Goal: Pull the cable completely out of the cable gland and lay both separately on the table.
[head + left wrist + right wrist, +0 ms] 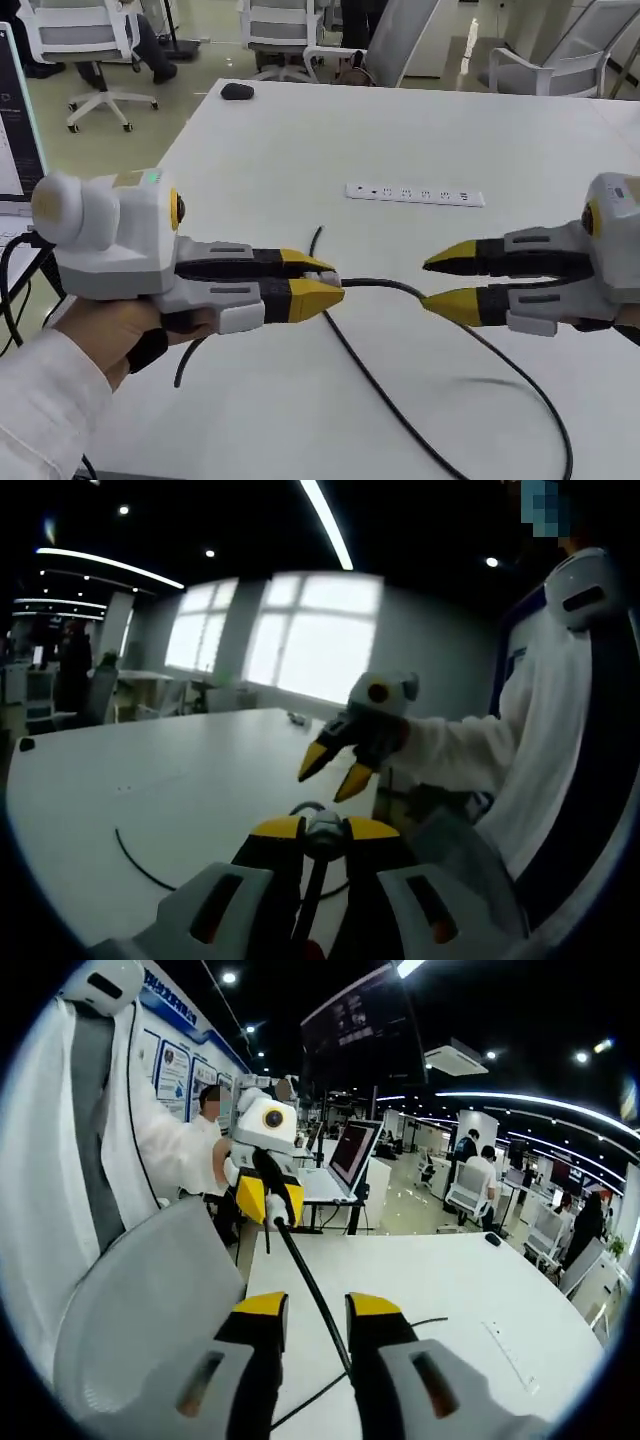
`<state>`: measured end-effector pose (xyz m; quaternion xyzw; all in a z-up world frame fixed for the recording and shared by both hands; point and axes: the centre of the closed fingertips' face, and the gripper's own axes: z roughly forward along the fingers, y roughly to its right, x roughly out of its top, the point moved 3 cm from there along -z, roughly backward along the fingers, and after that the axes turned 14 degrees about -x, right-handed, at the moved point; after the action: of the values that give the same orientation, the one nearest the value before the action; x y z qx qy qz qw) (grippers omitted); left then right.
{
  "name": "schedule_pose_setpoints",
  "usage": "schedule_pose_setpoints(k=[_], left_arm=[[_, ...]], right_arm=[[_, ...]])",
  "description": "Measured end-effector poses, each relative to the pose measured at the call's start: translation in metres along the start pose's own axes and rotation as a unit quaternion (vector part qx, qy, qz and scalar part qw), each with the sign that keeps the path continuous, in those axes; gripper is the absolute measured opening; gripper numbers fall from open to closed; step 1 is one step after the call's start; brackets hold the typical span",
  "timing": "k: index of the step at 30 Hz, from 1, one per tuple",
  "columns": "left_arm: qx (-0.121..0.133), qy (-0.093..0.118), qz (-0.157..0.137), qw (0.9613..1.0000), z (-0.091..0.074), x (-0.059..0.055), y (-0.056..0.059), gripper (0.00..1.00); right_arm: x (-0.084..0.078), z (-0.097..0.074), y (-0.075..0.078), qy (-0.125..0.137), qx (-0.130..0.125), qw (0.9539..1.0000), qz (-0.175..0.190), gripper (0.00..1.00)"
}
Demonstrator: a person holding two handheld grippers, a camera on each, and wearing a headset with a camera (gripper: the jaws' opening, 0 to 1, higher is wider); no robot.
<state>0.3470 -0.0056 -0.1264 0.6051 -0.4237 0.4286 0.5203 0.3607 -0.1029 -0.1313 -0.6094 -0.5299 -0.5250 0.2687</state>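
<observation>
Cable (375, 283) on table (300, 150); power strip (415, 194) behind.

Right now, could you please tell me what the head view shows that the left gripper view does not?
The head view adds the hand holding the left tool, and the cable passing between the jaws of the open right tool. The left gripper view adds windows and ceiling lights. Both show the table, the cable, the right tool, and the gland clamped in the left tool.
</observation>
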Motion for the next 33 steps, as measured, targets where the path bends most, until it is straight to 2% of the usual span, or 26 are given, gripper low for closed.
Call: schedule_pose_setpoints(k=[2, 6, 14, 16, 23, 33], left_arm=[[-0.004, -0.005, 0.004, 1.0000, 0.003, 0.000, 0.001, 0.16], [-0.009, -0.005, 0.005, 0.9999, 0.005, 0.000, 0.002, 0.16], [-0.012, -0.005, 0.008, 0.9999, 0.006, 0.000, 0.003, 0.16], [-0.012, -0.006, 0.008, 0.9999, 0.006, 0.000, 0.004, 0.16], [-0.013, -0.008, 0.007, 0.9999, 0.006, -0.001, 0.004, 0.16], [0.000, 0.000, 0.002, 1.0000, -0.007, 0.001, 0.000, 0.16]], right_arm=[[0.011, 0.006, -0.007, 0.011, 0.015, 0.9998, -0.010, 0.23], [0.021, 0.016, -0.014, 0.020, 0.033, 0.9990, -0.021, 0.22], [0.012, 0.022, -0.019, 0.010, 0.051, 0.9984, -0.022, 0.13], [0.011, 0.021, -0.019, 0.011, 0.052, 0.9983, -0.025, 0.07], [0.009, 0.020, -0.019, 0.015, 0.051, 0.9983, -0.025, 0.06], [-0.007, 0.008, -0.005, 0.000, 0.025, 0.9997, -0.006, 0.05]])
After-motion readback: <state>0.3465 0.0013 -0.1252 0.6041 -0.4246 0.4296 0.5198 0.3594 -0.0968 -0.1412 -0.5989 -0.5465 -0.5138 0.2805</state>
